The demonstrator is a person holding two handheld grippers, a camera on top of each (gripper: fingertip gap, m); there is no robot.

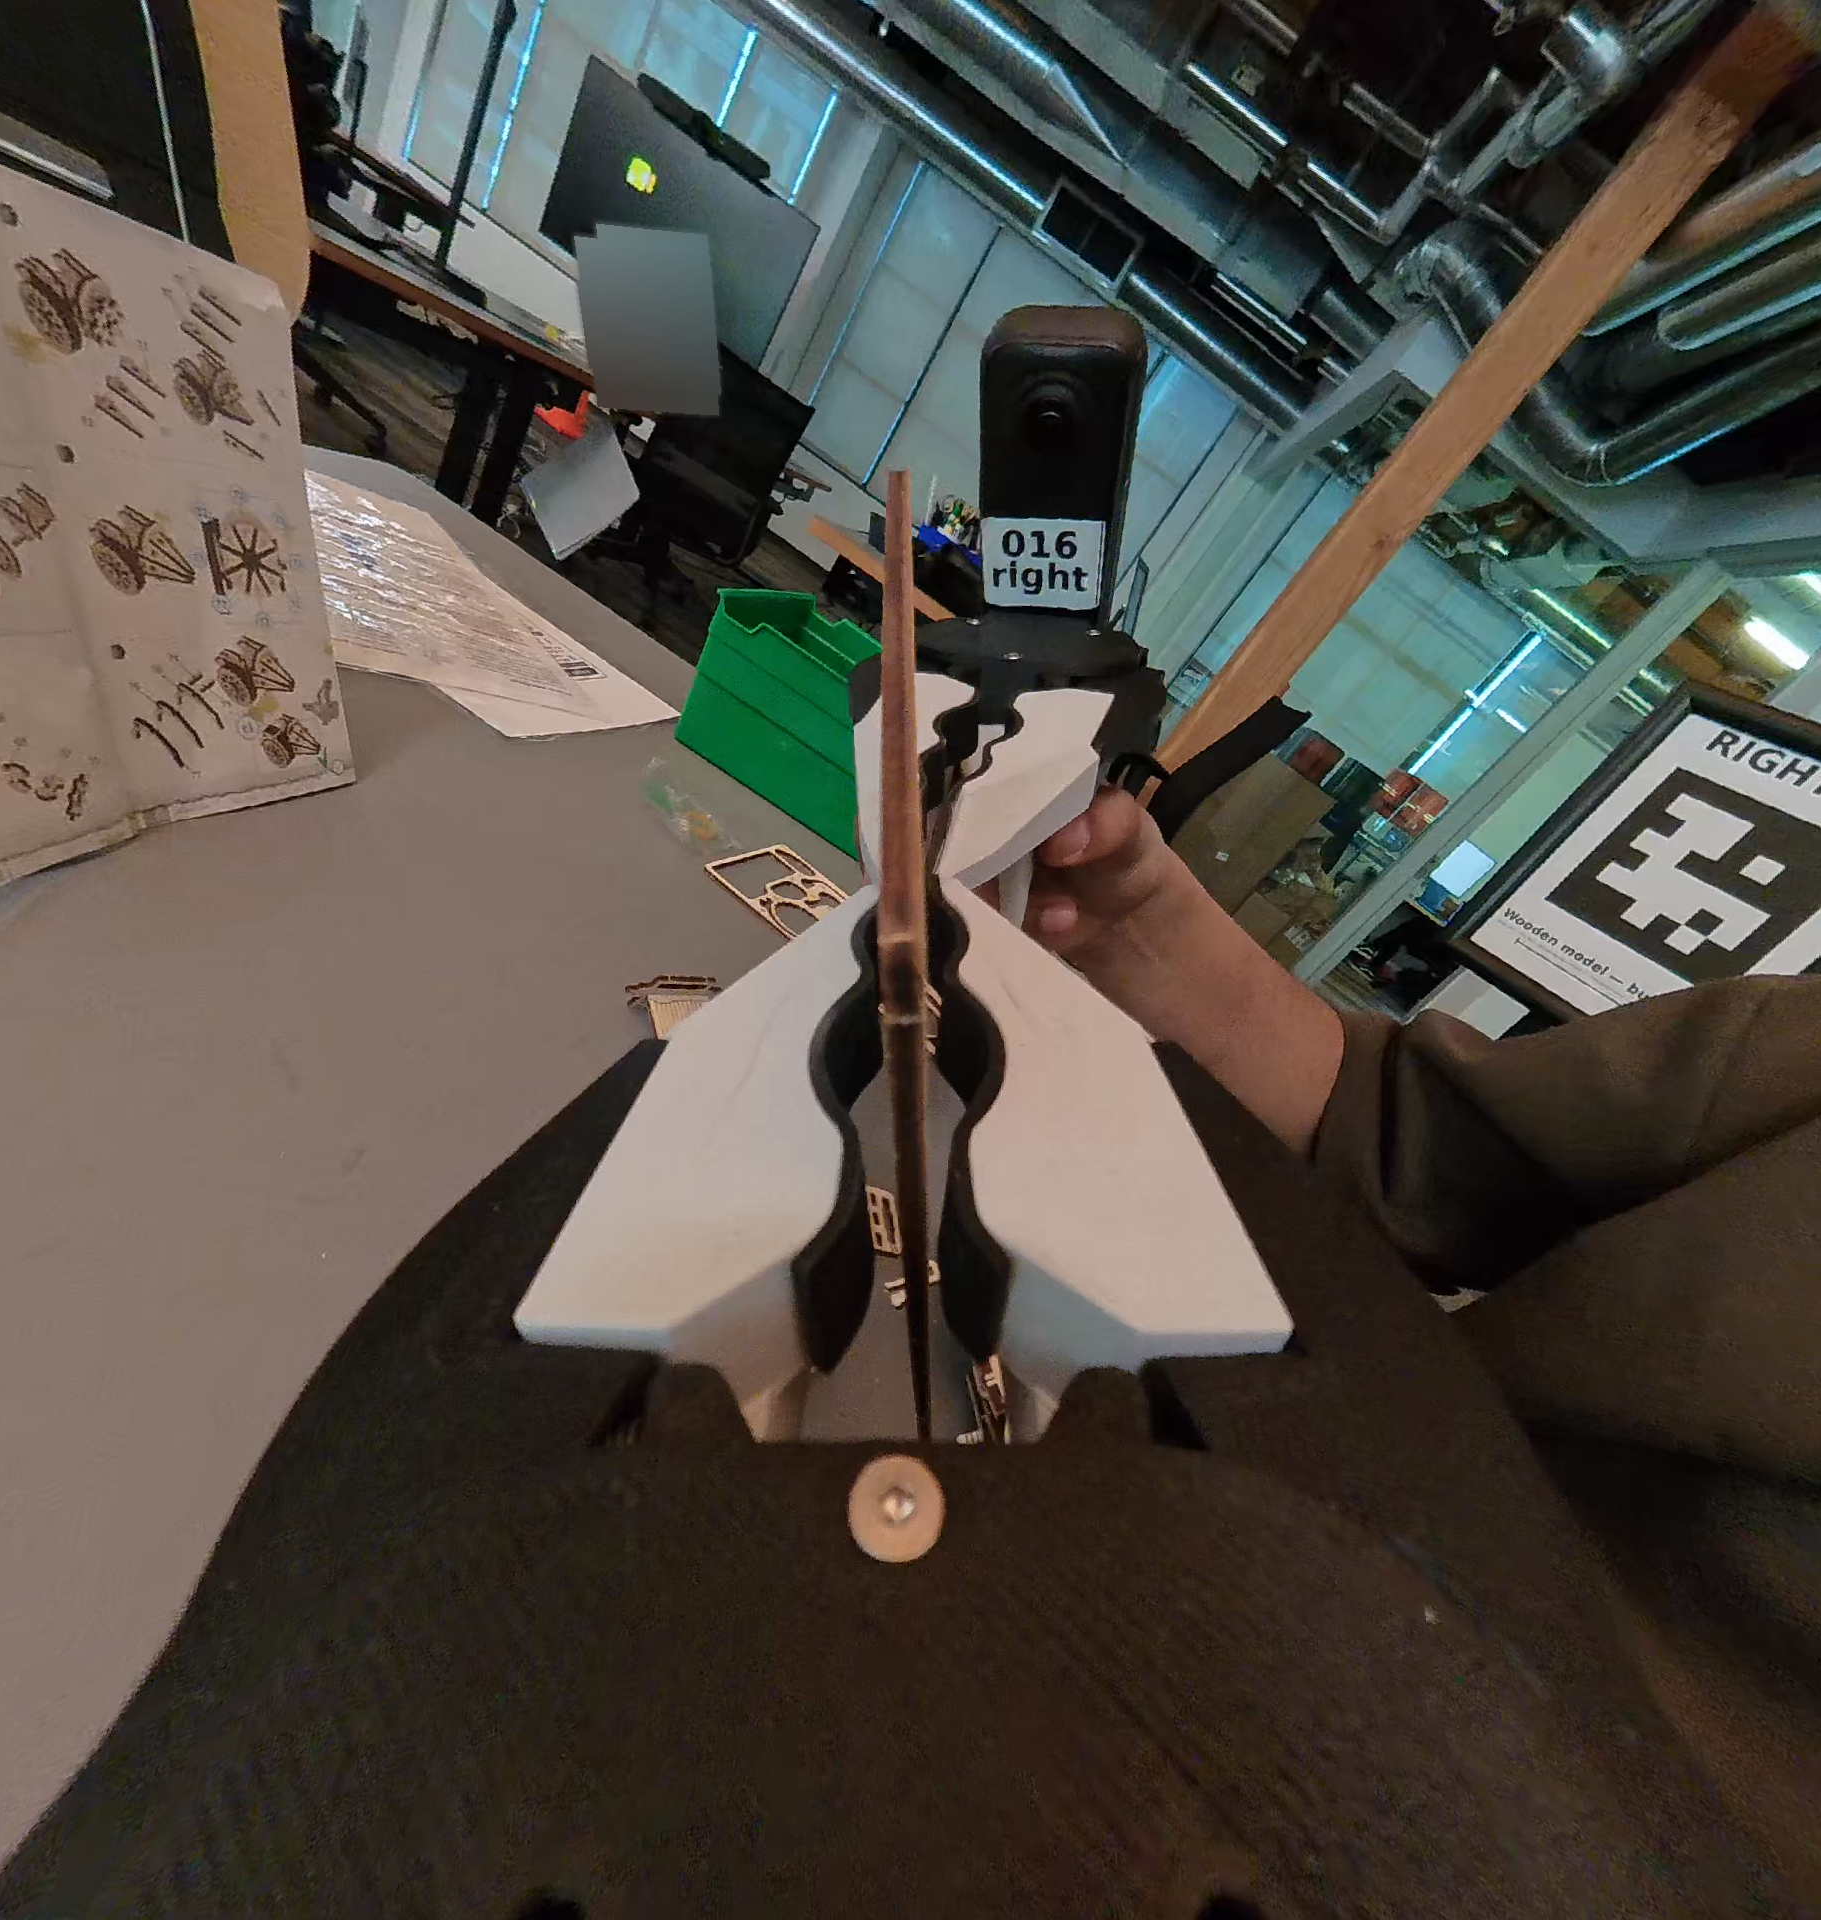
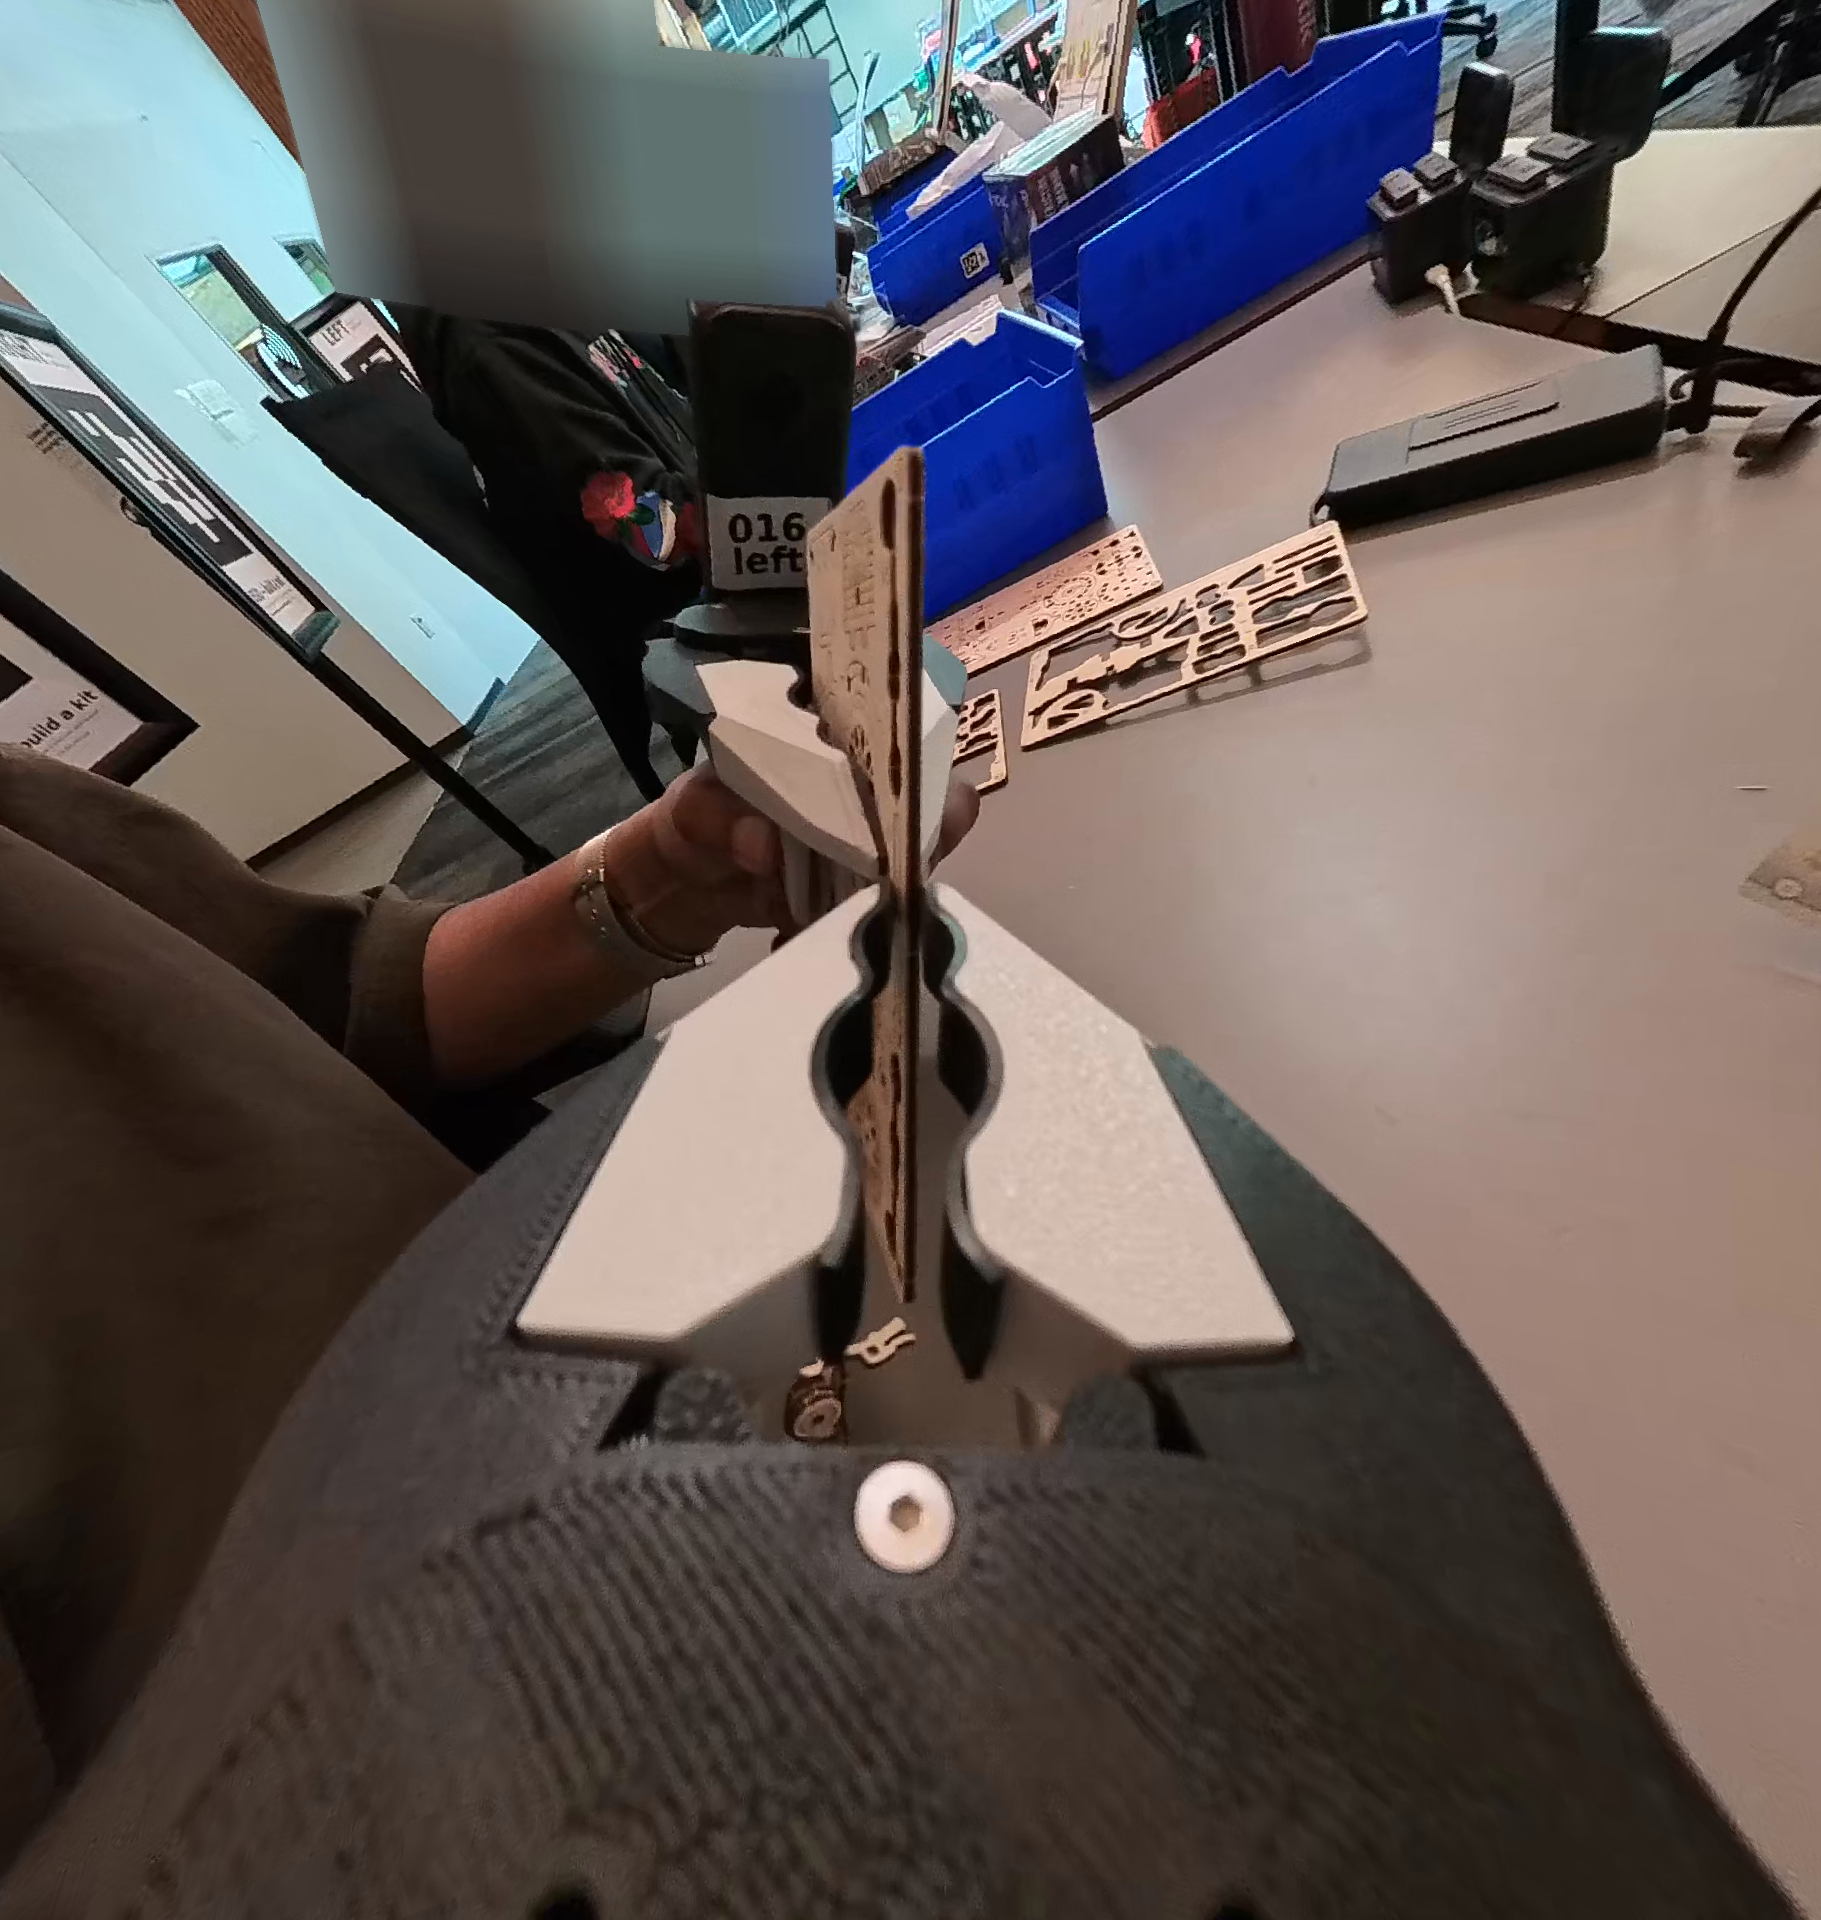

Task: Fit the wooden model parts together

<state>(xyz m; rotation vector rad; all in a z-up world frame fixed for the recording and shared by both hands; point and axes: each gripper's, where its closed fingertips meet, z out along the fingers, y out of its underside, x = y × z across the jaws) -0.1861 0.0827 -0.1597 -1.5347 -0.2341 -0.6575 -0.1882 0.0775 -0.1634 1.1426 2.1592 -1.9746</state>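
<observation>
- The grey bench (image 1: 210, 1039) carries a folded instruction sheet (image 1: 106, 520) at the far left, a green bin (image 1: 771, 707) and blue bins (image 2: 979, 468).
- Flat cut-out wooden sheets (image 2: 1197, 644) lie on the bench beyond the grippers.
- A thin wooden parts sheet (image 1: 901, 727) stands on edge above the bench, seen edge-on, running between both grippers.
- The left gripper (image 1: 904, 935) is closed onto the near end of this sheet, its fingers (image 1: 740, 1122) pressing either face.
- The right gripper (image 2: 904, 914) likewise clamps the sheet's other end, facing the left one.
</observation>
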